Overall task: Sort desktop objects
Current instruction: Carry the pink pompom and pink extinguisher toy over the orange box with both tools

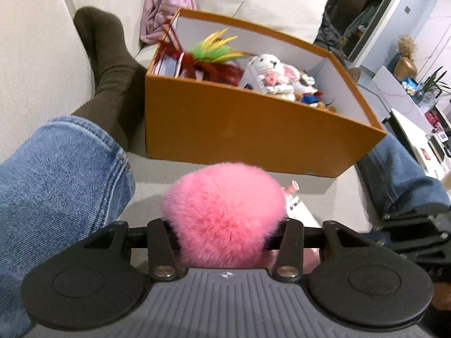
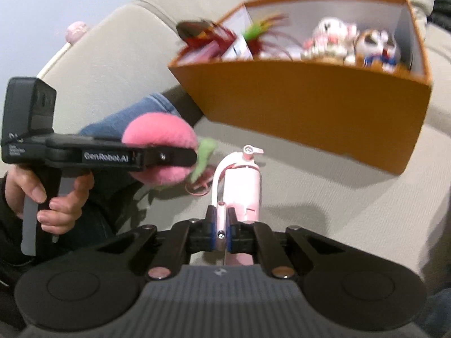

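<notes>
Pink fluffy pompom [image 1: 225, 211] sits clenched in the left tool [image 1: 227, 242] at lower centre; the right tool [image 2: 221, 221] pinches the pink toy extinguisher's [image 2: 245, 188] handle, orange box [image 2: 324, 107] at upper right

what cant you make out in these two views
- Left gripper fingertips: left wrist view, buried in the pink pompom.
- Pink extinguisher toy: left wrist view, mostly behind the pompom.
- Orange box contents: right wrist view, motion-blurred.
- Extinguisher base: right wrist view, hidden by the right gripper, shut on its hose.
</notes>
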The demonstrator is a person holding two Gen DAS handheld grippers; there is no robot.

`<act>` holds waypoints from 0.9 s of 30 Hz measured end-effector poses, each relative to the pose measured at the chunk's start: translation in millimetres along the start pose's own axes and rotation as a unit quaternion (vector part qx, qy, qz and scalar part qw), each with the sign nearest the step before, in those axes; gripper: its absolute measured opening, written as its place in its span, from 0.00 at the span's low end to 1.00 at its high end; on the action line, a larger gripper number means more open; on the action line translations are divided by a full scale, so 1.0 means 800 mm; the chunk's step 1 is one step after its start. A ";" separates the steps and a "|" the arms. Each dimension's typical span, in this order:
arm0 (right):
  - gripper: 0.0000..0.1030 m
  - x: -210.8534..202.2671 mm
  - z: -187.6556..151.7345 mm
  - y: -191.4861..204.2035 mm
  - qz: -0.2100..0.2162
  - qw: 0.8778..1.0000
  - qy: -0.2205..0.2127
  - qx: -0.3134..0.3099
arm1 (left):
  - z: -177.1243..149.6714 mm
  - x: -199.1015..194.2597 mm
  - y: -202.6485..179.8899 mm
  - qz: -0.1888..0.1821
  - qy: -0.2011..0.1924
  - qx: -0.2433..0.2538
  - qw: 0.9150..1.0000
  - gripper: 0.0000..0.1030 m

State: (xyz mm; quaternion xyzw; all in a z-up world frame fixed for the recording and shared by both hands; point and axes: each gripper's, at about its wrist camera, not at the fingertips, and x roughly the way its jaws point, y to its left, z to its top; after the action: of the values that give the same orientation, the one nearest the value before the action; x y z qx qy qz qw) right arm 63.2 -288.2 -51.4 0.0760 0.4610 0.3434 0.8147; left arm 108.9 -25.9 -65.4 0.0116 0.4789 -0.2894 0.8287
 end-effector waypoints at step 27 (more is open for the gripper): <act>0.06 0.006 0.218 -0.050 -0.333 0.938 -0.096 -0.015 | 0.114 -0.048 -0.040 -0.023 -0.092 0.064 0.993 0.50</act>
State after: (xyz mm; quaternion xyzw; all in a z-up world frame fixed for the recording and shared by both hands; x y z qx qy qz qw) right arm 224.6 -281.8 26.2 -0.0617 0.3743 0.0501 0.9239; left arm 150.6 -61.5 23.2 0.0266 0.3811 -0.3386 0.8599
